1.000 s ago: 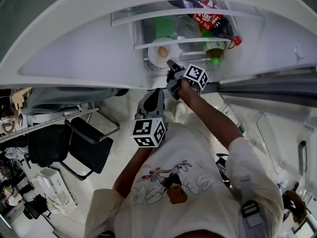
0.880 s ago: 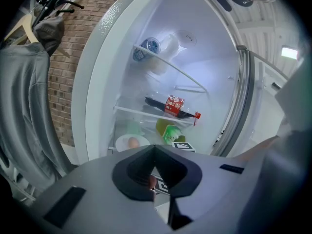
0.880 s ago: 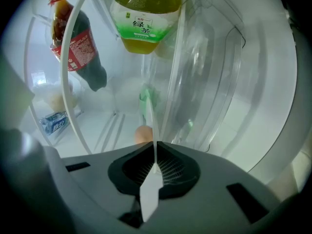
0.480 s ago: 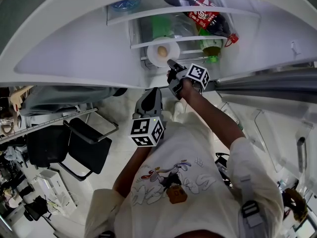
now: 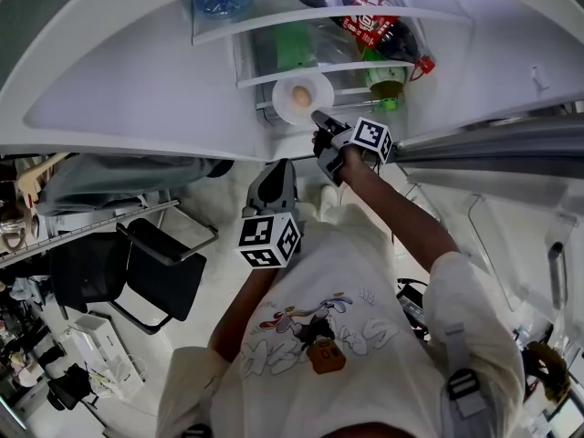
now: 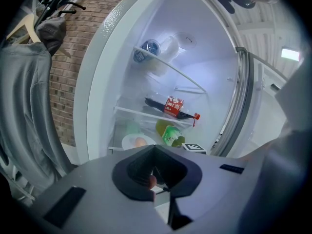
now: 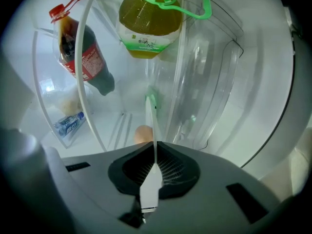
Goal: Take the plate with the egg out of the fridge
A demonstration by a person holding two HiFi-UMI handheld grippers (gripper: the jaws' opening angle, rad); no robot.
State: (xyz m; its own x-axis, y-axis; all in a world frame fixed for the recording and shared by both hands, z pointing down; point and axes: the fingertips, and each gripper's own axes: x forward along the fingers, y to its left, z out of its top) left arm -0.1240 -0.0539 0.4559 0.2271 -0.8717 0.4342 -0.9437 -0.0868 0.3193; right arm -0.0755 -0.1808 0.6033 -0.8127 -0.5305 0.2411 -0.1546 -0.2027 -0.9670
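To the left of the left gripper (image 5: 276, 179) hangs a soft grey garment (image 6: 29, 96) against a rough brick wall (image 6: 73, 57). Below it are a black chair (image 5: 137, 263) and a pale floor (image 5: 219, 272). The left gripper's jaws are pressed together with nothing between them, pointing into the open white fridge (image 5: 137, 89).

Ahead of it and slightly left, a round white plate (image 5: 313, 108) carries a smooth tan egg (image 5: 299, 95) on a glass shelf. The right gripper (image 5: 321, 121) is clamped on the plate's near rim, which shows edge-on as a thin white line between its jaws (image 7: 149, 184), the egg (image 7: 142, 133) just beyond.

Further in, up and to the left of the right gripper, lies a dark cola bottle (image 7: 80, 52) with a red label. Straight ahead is a green-capped bottle (image 7: 151, 23) of yellowish liquid, and to the right a clear plastic drawer (image 7: 209, 77).
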